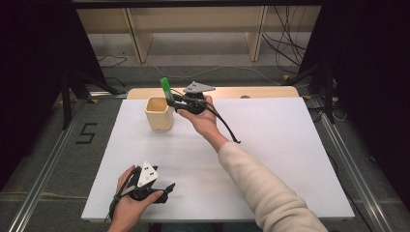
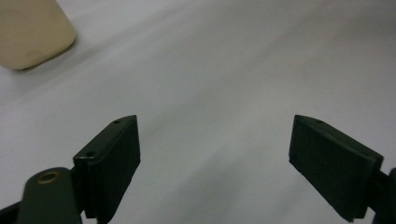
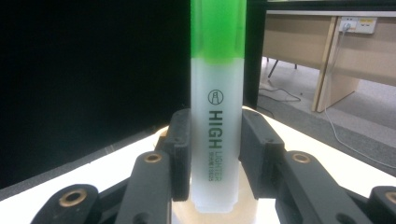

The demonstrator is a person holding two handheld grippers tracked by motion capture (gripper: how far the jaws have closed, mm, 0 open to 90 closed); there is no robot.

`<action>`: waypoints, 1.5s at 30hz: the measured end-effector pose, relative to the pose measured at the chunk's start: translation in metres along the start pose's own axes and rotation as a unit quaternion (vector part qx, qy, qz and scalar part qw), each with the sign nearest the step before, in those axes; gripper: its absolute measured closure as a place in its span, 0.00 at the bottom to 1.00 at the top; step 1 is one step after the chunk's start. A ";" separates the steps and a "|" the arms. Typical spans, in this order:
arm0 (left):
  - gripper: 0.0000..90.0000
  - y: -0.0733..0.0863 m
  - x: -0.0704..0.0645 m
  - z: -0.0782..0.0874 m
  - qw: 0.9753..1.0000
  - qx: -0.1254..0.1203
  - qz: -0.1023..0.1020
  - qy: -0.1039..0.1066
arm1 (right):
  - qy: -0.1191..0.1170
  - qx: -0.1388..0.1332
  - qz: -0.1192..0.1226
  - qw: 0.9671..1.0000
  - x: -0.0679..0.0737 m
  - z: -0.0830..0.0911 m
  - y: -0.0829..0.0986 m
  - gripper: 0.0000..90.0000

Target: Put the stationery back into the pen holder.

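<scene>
Clamped between the two black jaws of the right gripper [image 3: 215, 154], a green highlighter [image 3: 217, 93] is held upright, its pale barrel pinched on both sides and its green cap end pointing up. The word HIGHLIGHTER is printed along the barrel in the right gripper view. In the high view, the right gripper [image 1: 170, 100] is seen at the far side of the table, with the highlighter [image 1: 166, 87] tilted slightly and poised over the open mouth of a cream-coloured cup [image 1: 159, 113]. The lower end of the highlighter is placed just at the rim of the cup [image 3: 215, 215]; whether it touches the rim cannot be told. A black cable is trailed from this gripper along the person's forearm, which is covered by a light sleeve [image 1: 270, 191].

The left gripper [image 1: 167, 187] is held low at the near left part of the white table [image 1: 270, 140], well apart from the cup. Its jaws are spread wide with nothing between them, and bare white table surface [image 2: 219, 93] is seen in the gap. The cup [image 2: 32, 35] is shown at the upper left corner of the left gripper view.
</scene>
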State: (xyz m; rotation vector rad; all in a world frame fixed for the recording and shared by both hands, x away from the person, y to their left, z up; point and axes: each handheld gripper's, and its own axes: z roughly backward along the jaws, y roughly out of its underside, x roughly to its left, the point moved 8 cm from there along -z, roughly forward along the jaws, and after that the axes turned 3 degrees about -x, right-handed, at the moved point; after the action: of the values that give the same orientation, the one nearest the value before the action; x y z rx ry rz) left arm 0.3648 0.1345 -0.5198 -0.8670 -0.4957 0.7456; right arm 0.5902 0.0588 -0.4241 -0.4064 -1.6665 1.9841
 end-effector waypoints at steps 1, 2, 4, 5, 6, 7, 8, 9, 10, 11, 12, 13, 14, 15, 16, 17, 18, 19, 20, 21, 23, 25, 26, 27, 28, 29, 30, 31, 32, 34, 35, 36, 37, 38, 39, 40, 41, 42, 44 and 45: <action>0.18 0.000 0.000 0.000 1.000 -0.001 0.000 0.000 | -0.001 0.000 0.000 1.000 0.000 -0.001 0.000 0.74; 0.18 0.000 0.000 0.000 1.000 -0.001 0.000 0.000 | 0.000 0.000 -0.002 1.000 0.000 -0.002 -0.001 0.74; 0.18 0.000 0.000 0.000 1.000 0.000 0.000 0.000 | -0.001 0.000 0.000 1.000 0.000 -0.004 -0.002 0.74; 0.18 0.000 0.000 0.000 1.000 -0.001 0.000 0.000 | -0.001 0.000 0.001 1.000 0.000 -0.005 -0.002 0.74; 0.18 0.000 0.000 0.000 1.000 0.000 0.000 0.001 | -0.001 0.002 0.001 1.000 0.001 -0.006 -0.003 0.74; 0.18 0.000 0.000 0.000 1.000 0.000 0.000 0.001 | -0.001 -0.001 0.001 1.000 0.001 -0.007 -0.003 0.74; 0.18 0.000 0.000 0.000 1.000 -0.001 0.001 0.001 | -0.002 -0.001 -0.001 1.000 0.002 -0.008 -0.003 0.74; 0.18 0.000 0.000 0.000 1.000 -0.001 0.001 0.001 | -0.002 -0.001 0.000 1.000 0.002 -0.009 -0.003 0.74; 0.18 0.000 0.000 0.000 1.000 0.000 0.001 0.001 | -0.002 0.000 0.001 1.000 0.002 -0.010 -0.003 0.74; 0.18 0.000 0.000 0.000 1.000 0.000 0.001 0.000 | -0.001 0.001 0.000 1.000 0.001 -0.010 -0.003 0.74; 0.18 0.000 0.000 0.000 1.000 0.000 0.001 0.001 | -0.002 0.000 -0.002 1.000 0.001 -0.011 -0.003 0.74; 0.18 0.000 0.000 0.000 1.000 -0.001 0.001 0.001 | -0.001 0.001 -0.001 1.000 0.001 -0.012 -0.003 0.74; 0.18 0.000 0.000 0.000 1.000 -0.001 0.001 0.001 | -0.001 0.000 -0.001 1.000 0.001 -0.013 -0.003 0.74; 0.18 0.000 0.000 0.000 1.000 -0.001 0.001 0.001 | -0.001 0.000 -0.001 1.000 0.001 -0.014 -0.003 0.74; 0.18 0.000 0.000 0.000 1.000 -0.001 0.001 0.001 | 0.000 0.001 -0.001 1.000 0.001 -0.014 -0.003 0.74; 0.18 0.000 0.000 0.000 1.000 0.000 0.001 0.001 | -0.001 0.000 -0.001 1.000 0.001 -0.015 -0.004 0.74; 0.18 0.000 0.000 0.000 1.000 -0.001 0.001 0.001 | 0.000 0.001 -0.002 1.000 0.001 -0.016 -0.004 0.74; 0.18 0.000 0.000 0.000 1.000 -0.001 0.001 0.001 | 0.000 -0.001 -0.001 1.000 0.000 -0.016 -0.004 0.74; 0.18 0.000 0.000 0.000 1.000 -0.002 0.002 0.000 | 0.000 -0.002 -0.002 1.000 0.000 -0.017 -0.005 0.74; 0.18 0.000 0.000 0.000 1.000 0.000 0.001 0.001 | 0.000 -0.002 -0.002 1.000 0.000 -0.018 -0.005 0.74; 0.18 0.000 0.000 0.000 1.000 0.000 0.001 0.001 | 0.001 -0.001 0.001 1.000 0.000 -0.019 -0.007 0.74; 0.18 0.000 0.000 0.000 1.000 -0.001 0.001 0.002 | 0.002 -0.003 0.001 1.000 0.000 -0.021 -0.009 0.74; 0.18 0.000 0.000 0.000 1.000 -0.002 0.001 0.001 | 0.002 -0.003 0.001 1.000 0.000 -0.022 -0.009 0.74; 0.18 0.000 0.000 0.000 1.000 -0.002 0.001 0.001 | 0.002 -0.004 0.001 1.000 -0.001 -0.023 -0.010 0.74; 0.18 0.000 0.000 0.000 1.000 -0.002 0.002 0.002 | 0.004 -0.003 0.001 1.000 -0.001 -0.024 -0.010 0.74; 0.18 0.000 0.000 0.000 1.000 -0.002 0.002 0.001 | 0.004 -0.003 0.002 1.000 -0.001 -0.024 -0.011 0.74; 0.18 0.000 0.000 0.000 1.000 -0.002 0.001 0.001 | 0.005 -0.003 0.001 1.000 -0.002 -0.025 -0.011 0.73; 0.18 0.000 0.000 0.000 1.000 -0.001 0.001 0.002 | 0.004 -0.004 0.002 1.000 -0.002 -0.026 -0.012 0.74; 0.18 0.000 0.000 0.000 1.000 -0.002 0.002 0.001 | 0.004 -0.003 0.001 1.000 -0.002 -0.026 -0.012 0.73; 0.18 0.000 0.000 0.000 1.000 -0.002 0.001 0.001 | 0.004 -0.004 0.002 1.000 -0.002 -0.028 -0.013 0.73; 0.18 0.000 0.000 0.000 1.000 -0.002 0.001 0.002 | 0.005 -0.004 0.000 1.000 -0.002 -0.029 -0.013 0.73; 0.18 0.000 0.000 0.000 1.000 -0.001 0.001 0.002 | 0.005 -0.003 0.000 1.000 -0.002 -0.029 -0.013 0.73; 0.18 0.000 0.000 0.000 1.000 -0.002 0.001 0.002 | 0.006 -0.002 0.002 1.000 -0.002 -0.030 -0.013 0.74; 0.18 0.000 0.000 0.000 1.000 -0.001 0.001 0.002 | 0.005 -0.004 0.001 1.000 -0.002 -0.031 -0.013 0.74; 0.18 0.000 0.000 0.000 1.000 -0.001 0.000 0.002 | 0.005 -0.003 0.001 1.000 -0.001 -0.032 -0.013 0.73; 0.18 0.000 0.000 0.000 1.000 -0.001 0.001 0.002 | 0.005 -0.004 0.006 1.000 -0.002 -0.033 -0.013 0.73; 0.18 0.000 0.000 0.000 1.000 -0.001 0.000 0.002 | 0.005 -0.003 0.001 1.000 -0.001 -0.034 -0.013 0.73; 0.18 0.000 0.000 0.001 1.000 -0.001 -0.001 0.002 | 0.005 -0.002 0.003 1.000 -0.001 -0.035 -0.013 0.73; 0.18 0.000 0.000 0.001 1.000 -0.002 0.000 0.003 | 0.005 -0.002 0.001 1.000 0.000 -0.036 -0.013 0.73; 0.18 0.000 0.000 0.001 1.000 -0.002 0.000 0.002 | 0.005 -0.003 0.004 1.000 -0.001 -0.037 -0.012 0.73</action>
State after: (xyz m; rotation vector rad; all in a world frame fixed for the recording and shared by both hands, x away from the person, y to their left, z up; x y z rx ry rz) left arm 0.3644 0.1346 -0.5193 -0.8716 -0.4924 0.7429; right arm 0.6130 0.0906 -0.4198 -0.4260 -1.6682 1.9797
